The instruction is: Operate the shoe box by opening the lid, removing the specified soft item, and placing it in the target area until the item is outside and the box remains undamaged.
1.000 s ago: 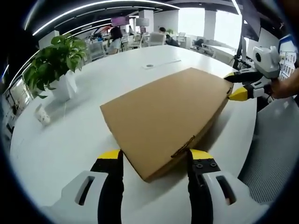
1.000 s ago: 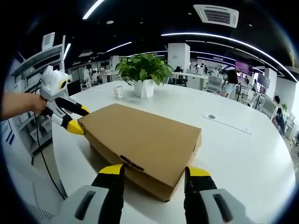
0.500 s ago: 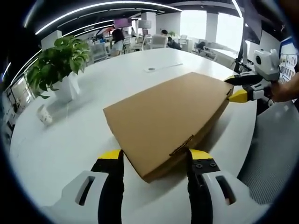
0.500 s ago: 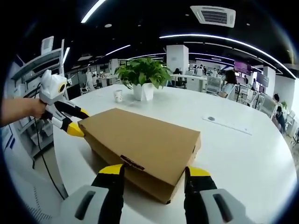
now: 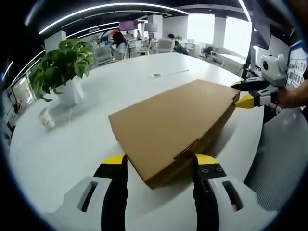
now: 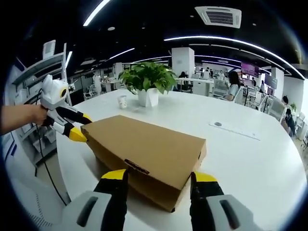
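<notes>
1. Bench (image 5: pixel 72 139): round, white, carries everything.
2. Shoe box (image 5: pixel 173 118): lies flat on the bench, lid shut; the soft item is presumably inside, unseen.
3. Potted plant (image 5: pixel 60 65): well clear of the box, beside a small cup (image 5: pixel 45 119).
4. Left tongs (image 5: pixel 156 161): released, straddling one box corner, likely to brace it.
5. Right tongs (image 6: pixel 156 177): released, straddling the opposite corner, likely for lifting the lid.

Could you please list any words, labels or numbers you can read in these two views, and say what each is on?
None can be read.
Plain brown cardboard shoe box: the dark mark on its front edge is too blurred to read.
Poster at the right edge of the left gripper view: print too small to read.
</notes>
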### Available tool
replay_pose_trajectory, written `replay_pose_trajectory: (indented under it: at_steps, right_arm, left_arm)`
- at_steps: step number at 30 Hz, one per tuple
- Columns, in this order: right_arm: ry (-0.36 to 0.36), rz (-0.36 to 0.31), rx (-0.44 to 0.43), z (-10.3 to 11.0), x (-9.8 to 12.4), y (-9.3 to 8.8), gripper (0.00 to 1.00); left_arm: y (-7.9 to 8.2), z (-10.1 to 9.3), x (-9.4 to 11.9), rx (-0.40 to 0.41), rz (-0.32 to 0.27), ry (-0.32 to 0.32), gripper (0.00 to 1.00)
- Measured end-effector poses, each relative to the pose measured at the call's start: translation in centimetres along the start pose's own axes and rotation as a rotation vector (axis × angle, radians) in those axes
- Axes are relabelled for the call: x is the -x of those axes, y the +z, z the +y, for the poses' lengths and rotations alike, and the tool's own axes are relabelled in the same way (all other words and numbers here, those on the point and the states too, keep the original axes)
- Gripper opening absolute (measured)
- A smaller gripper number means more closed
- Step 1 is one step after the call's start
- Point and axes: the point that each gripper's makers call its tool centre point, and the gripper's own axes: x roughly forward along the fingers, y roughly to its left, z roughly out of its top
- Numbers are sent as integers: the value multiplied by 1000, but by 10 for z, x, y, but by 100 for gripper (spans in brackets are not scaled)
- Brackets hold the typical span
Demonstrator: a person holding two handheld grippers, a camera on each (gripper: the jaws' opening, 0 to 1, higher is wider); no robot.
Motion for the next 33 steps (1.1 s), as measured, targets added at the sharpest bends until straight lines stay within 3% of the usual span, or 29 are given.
replay_pose_trajectory:
  at_steps: [33]
  right_arm:
    - [31,-37,23,-2,8,25,50]
  left_arm:
    - [29,0,14,10,-80,9,58]
